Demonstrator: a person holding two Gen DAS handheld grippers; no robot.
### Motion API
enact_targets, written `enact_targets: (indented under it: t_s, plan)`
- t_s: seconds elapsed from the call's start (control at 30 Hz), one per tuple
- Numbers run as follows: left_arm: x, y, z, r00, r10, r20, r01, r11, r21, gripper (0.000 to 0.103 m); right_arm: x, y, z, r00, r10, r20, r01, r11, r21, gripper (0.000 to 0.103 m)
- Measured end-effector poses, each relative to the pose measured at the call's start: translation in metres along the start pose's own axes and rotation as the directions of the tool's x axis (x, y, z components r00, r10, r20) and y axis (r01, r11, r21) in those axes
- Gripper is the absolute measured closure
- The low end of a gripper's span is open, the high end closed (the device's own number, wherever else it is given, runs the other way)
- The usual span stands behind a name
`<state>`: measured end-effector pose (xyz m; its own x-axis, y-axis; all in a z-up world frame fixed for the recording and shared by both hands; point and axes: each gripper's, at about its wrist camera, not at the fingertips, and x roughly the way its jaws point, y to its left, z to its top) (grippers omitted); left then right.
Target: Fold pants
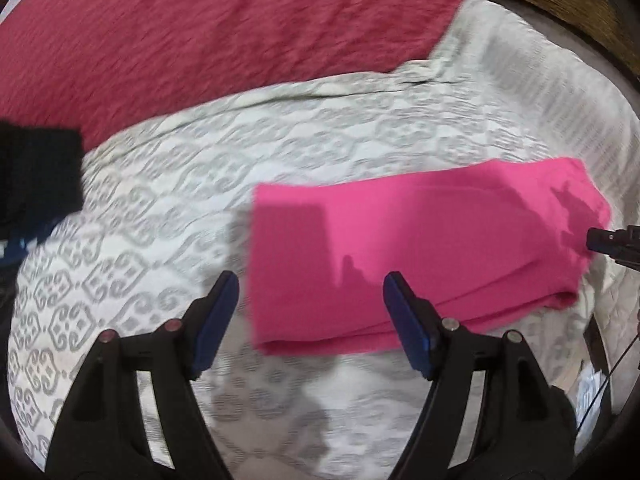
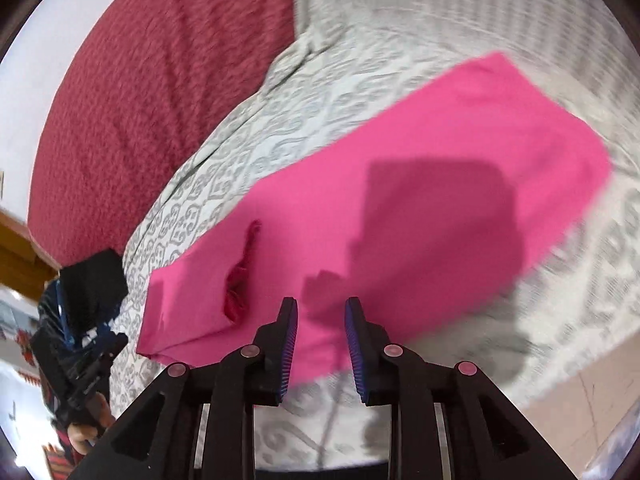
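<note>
The pink pants (image 1: pixel 416 256) lie folded into a flat rectangle on the patterned bedspread (image 1: pixel 168 200). My left gripper (image 1: pixel 310 292) is open and empty, hovering above the near left corner of the pants. The right gripper's tip (image 1: pixel 600 240) shows at the right end of the pants. In the right wrist view the pants (image 2: pixel 400 208) stretch diagonally away, and my right gripper (image 2: pixel 321 312) is open with a narrow gap, empty, above their near edge. A small crease with darker lining (image 2: pixel 240 280) shows near one end.
A dark red pillow (image 1: pixel 224 28) lies at the far side of the bed; it also shows in the right wrist view (image 2: pixel 152 96). A black folded garment (image 1: pixel 36 176) sits at the left. The bed's edge and tiled floor (image 2: pixel 592 408) are at the right.
</note>
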<state>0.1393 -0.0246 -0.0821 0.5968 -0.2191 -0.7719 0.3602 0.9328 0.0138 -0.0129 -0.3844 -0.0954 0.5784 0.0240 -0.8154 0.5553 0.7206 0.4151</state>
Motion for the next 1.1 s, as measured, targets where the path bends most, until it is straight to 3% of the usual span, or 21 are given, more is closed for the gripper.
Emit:
enact_targets:
  t_s: [0.13,0.27,0.53,0.77,0.93,1.1]
  plan:
    - [-0.004,-0.041,0.013,0.998,-0.063,0.001,0.063,0.997,0.051,0.027,-0.014,-0.014,-0.002,1.000,0.007,0.025,-0.007,1.000,0.030,0.078]
    - [0.004,-0.085,0.024,0.992,-0.126,-0.016,0.127,0.987,0.094,0.027,-0.025,-0.020,-0.003,0.995,-0.083,0.056,0.083,0.997,0.011,0.074]
    - [0.034,-0.148,0.034,0.976,-0.199,-0.085,0.209,0.969,0.130,0.027,-0.026,-0.038,0.002,0.987,-0.139,0.076,0.139,0.990,0.008,0.065]
    - [0.053,-0.163,0.036,0.962,-0.247,-0.112,0.258,0.961,0.098,0.027,-0.024,-0.064,0.010,0.994,-0.082,0.074,0.077,0.995,0.070,0.064]
    - [0.071,-0.162,0.031,0.948,-0.273,-0.163,0.284,0.958,0.048,0.027,-0.036,-0.103,0.019,0.989,0.007,0.145,-0.040,0.974,0.223,0.059]
    - [0.076,-0.167,0.021,0.953,-0.255,-0.165,0.272,0.958,0.088,0.027,-0.042,-0.120,0.022,0.982,0.022,0.190,-0.075,0.958,0.276,0.058]
